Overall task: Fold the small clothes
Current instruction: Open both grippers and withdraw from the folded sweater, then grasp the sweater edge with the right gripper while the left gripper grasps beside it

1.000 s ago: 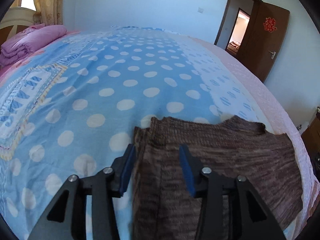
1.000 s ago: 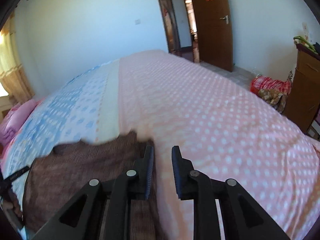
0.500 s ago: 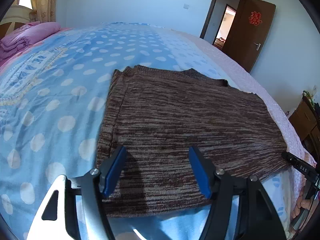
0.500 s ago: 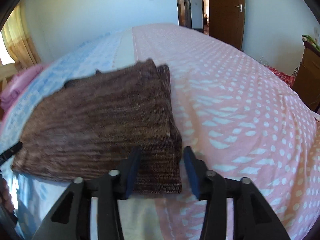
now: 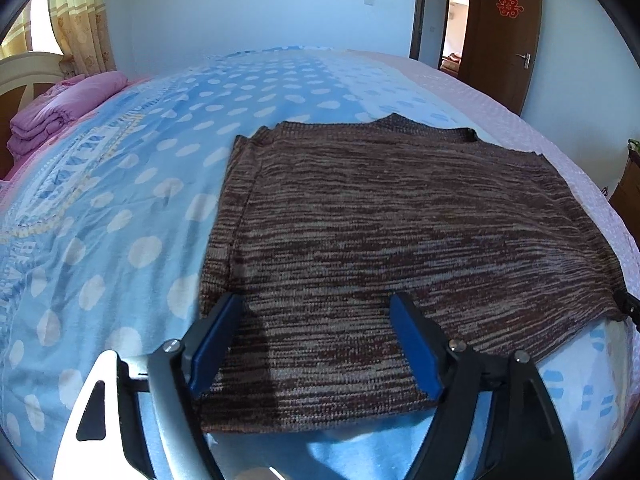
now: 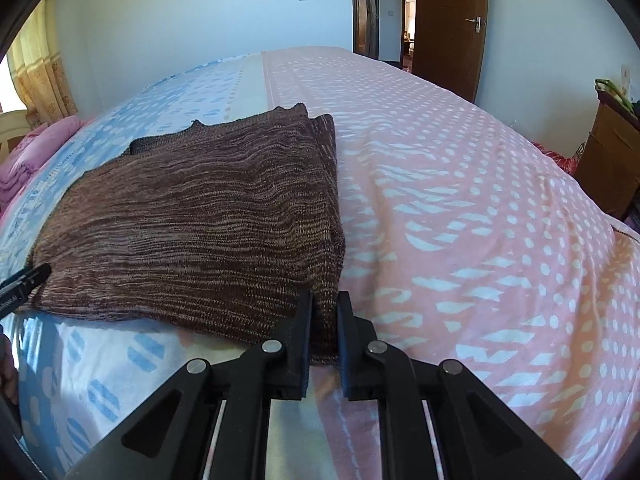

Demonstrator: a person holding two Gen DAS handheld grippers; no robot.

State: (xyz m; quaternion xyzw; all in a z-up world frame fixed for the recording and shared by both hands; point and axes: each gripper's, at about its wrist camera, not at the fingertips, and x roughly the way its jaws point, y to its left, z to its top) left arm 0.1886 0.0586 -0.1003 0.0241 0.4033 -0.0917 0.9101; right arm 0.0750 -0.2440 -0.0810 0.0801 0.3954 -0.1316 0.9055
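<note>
A brown striped knitted sweater [image 5: 380, 232] lies flat on the bed with its sleeves folded in; it also shows in the right wrist view [image 6: 192, 216]. My left gripper [image 5: 316, 344] is open, its blue pads spread wide over the sweater's near left hem. My right gripper [image 6: 324, 316] is shut on the sweater's near right corner, with the knit pinched between its black fingers [image 6: 304, 328]. The tip of the right gripper [image 5: 630, 306] shows at the right edge of the left wrist view.
The bed has a blue dotted blanket [image 5: 120, 184] on the left and a pink dotted one [image 6: 480, 200] on the right. Folded pink bedding [image 5: 60, 116] lies at the far left. A wooden cabinet [image 6: 612, 152] stands right of the bed. A brown door [image 6: 452, 20] is open behind.
Both grippers drew back from the sweater's far edge to its near hem. The right gripper closed on the near right corner. The left gripper opened wider.
</note>
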